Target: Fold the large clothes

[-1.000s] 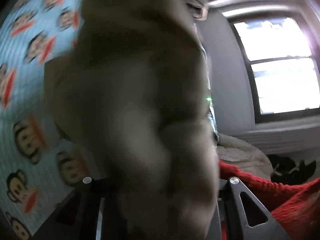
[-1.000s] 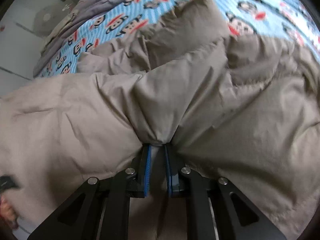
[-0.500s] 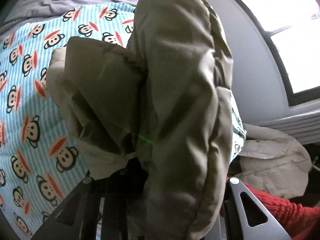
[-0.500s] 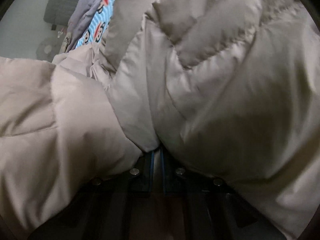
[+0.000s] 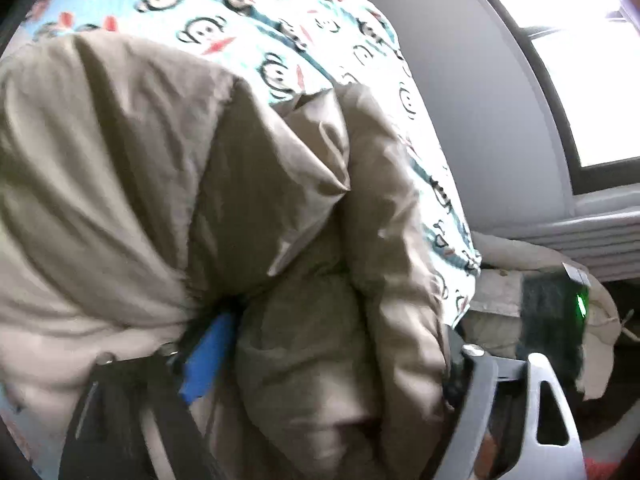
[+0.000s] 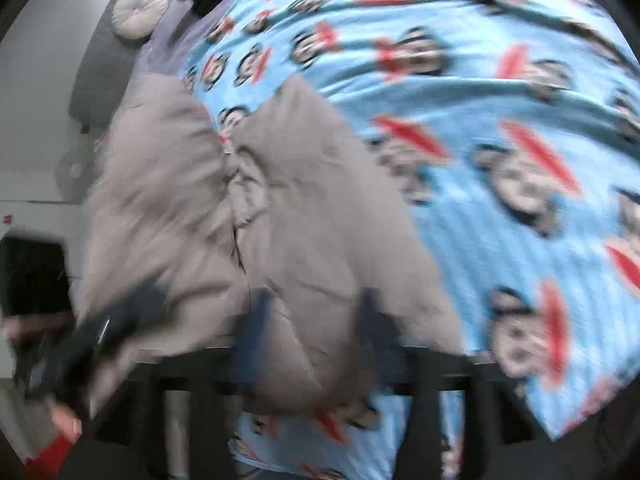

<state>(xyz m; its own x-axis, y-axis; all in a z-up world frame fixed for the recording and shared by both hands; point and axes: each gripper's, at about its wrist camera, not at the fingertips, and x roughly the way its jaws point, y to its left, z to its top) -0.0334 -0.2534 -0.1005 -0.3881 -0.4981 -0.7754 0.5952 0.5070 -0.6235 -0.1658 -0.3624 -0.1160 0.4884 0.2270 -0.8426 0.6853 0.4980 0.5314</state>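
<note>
Taupe quilted fabric of the padded jacket (image 5: 168,184) fills your left wrist view, bunched and mounded on the monkey-print bedspread (image 5: 280,32), which serves as the landmark throughout. Your left gripper (image 5: 320,344) is closed down on a thick wad of the jacket; one blue pad (image 5: 208,360) shows against the cloth, and the other finger is buried, so the exact gap cannot be read. Your right gripper (image 6: 316,336) stands with its fingers spread wide, a lobe of the jacket (image 6: 280,216) lying between them; the blur hides whether the pads touch the cloth. From the right fingers, the jacket runs forward and leftward over the bedspread, with its long axis roughly along the fingers; bare bedspread (image 6: 500,120) lies to the right. The left hand appears the nearer and only secure hold. The next fold likely depends on the right fingers closing on that lobe.
</note>
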